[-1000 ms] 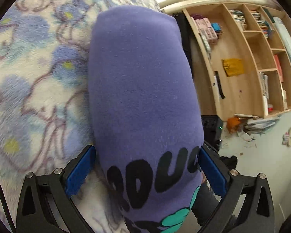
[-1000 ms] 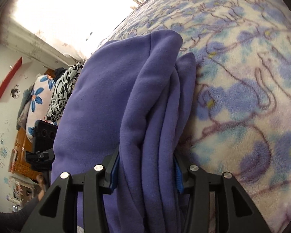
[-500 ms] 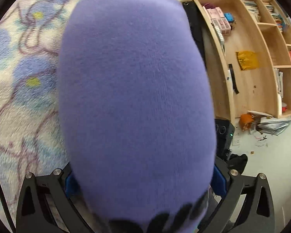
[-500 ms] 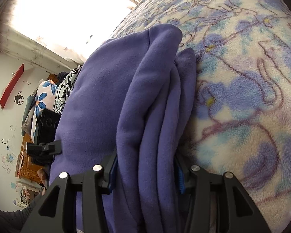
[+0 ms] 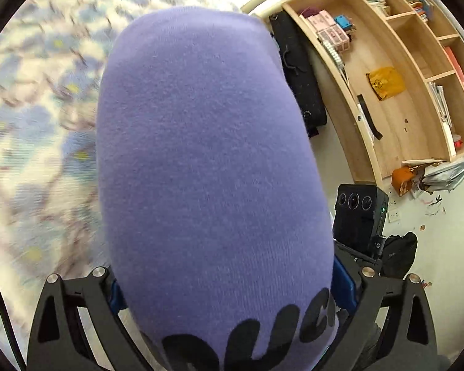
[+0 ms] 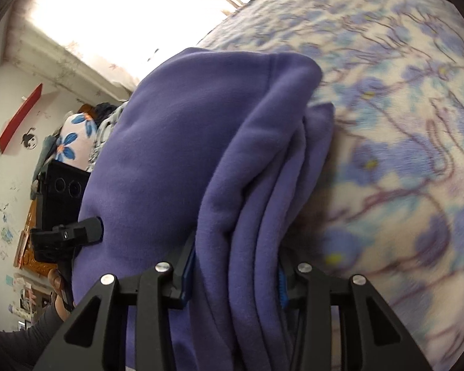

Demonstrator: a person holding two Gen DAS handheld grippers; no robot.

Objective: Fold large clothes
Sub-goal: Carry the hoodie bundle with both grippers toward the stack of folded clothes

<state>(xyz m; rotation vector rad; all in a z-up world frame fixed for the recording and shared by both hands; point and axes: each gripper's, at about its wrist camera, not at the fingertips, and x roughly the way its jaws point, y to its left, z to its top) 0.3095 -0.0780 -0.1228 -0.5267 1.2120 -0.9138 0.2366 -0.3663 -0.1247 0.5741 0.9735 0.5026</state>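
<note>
A folded purple sweatshirt with black printed letters fills the left wrist view. My left gripper is shut on its thick folded bundle, blue pads pressed on both sides. In the right wrist view the same sweatshirt shows several stacked layers. My right gripper is shut on those layered edges. The garment is held over a floral blanket. The left gripper's body shows at the sweatshirt's far side.
The floral blanket covers the bed on the left. A wooden bookshelf with books stands at the right, with a black bag beside it. Pillows and clothes are piled beyond the bed.
Both grippers have carried the sweatshirt across the blanket, which is now blurred. The printed letters show again at the bottom of the left view. Both grips are unchanged.
</note>
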